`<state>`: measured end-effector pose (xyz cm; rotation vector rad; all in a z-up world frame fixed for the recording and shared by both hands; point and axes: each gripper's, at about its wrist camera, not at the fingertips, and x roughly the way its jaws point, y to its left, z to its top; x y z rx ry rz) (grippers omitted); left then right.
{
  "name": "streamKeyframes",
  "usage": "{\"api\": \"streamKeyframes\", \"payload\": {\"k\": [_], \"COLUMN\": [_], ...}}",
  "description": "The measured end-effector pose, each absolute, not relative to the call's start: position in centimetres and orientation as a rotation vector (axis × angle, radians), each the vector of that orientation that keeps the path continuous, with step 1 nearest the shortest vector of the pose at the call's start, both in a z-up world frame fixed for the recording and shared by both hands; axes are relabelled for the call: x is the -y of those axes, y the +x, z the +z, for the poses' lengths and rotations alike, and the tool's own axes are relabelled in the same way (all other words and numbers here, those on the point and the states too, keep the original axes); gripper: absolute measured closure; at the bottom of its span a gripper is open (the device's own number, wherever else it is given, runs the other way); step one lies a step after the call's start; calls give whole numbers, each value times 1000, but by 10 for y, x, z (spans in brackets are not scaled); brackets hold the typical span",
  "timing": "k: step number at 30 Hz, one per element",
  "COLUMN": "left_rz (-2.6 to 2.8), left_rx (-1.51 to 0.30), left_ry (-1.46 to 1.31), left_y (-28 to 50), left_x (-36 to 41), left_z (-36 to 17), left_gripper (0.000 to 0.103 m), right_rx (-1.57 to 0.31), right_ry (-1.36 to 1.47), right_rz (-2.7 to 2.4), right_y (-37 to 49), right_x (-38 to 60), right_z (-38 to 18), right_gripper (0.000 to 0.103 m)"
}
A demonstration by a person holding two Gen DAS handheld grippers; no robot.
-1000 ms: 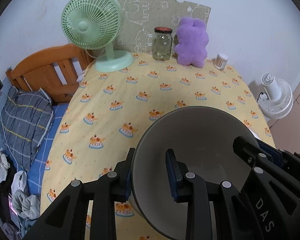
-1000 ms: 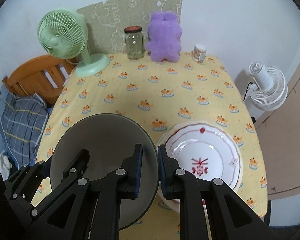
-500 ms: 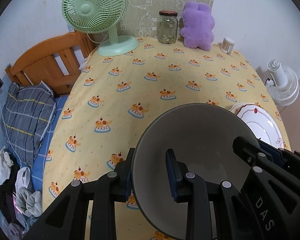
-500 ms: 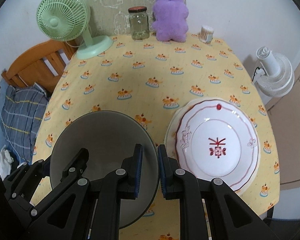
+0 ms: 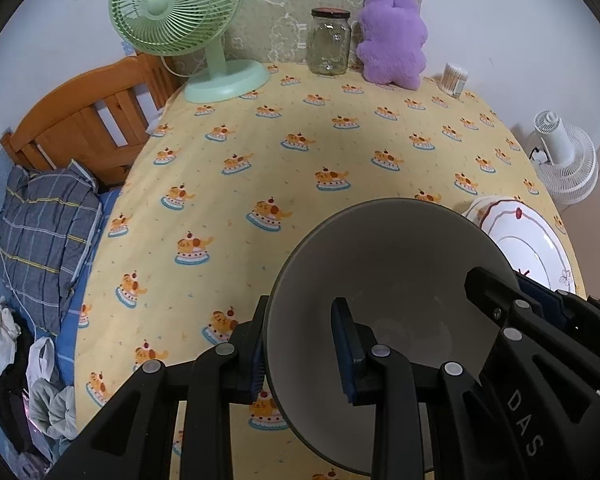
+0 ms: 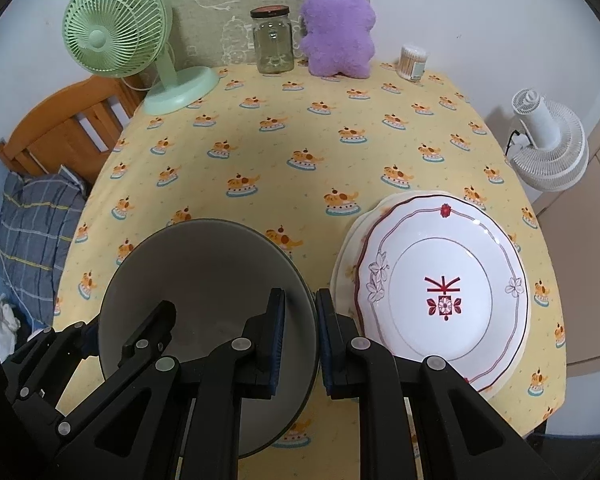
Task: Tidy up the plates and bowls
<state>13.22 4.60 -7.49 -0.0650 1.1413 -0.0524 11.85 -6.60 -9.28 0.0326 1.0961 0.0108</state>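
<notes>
Left wrist view: left gripper [image 5: 300, 350] clamped on the left rim of the grey bowl [image 5: 384, 264], held above the yellow tablecloth [image 5: 300, 160]; plate [image 5: 528, 240] just right.

Right wrist view: right gripper [image 6: 300, 340] clamped on the bowl's [image 6: 204, 280] right rim; plate [image 6: 440, 288] beside it on a second plate [image 6: 346, 260].

Left wrist view: close behind the grey bowl [image 5: 388, 264], looking down and forward across the yellow tablecloth [image 5: 300, 168] toward the back wall. Right wrist view: same heading, set further right, plate [image 6: 440, 292] near. Shared by both: bowl, plate, green fan [image 6: 116, 28], jar [image 5: 329, 42], purple plush [image 6: 338, 28].
</notes>
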Motion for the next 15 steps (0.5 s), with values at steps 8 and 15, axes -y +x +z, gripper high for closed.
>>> {"api": "streamKeyframes", "payload": {"k": [8,15], "left_rz": [-66,-95], "left_rx": [-1136,-1109], "left_ry": [-66,-68], "left_y": [132,126], "left_x": [-47,-47], "left_z": [-76,-64], "left_gripper": [72,59], "right_rx": [-1106,-1104], "right_ry": [55,74], "right_rz": [38,82], "right_y": [119,117], "right_x": [71,77], "right_z": [-94,-82], "right_gripper": [84,84]}}
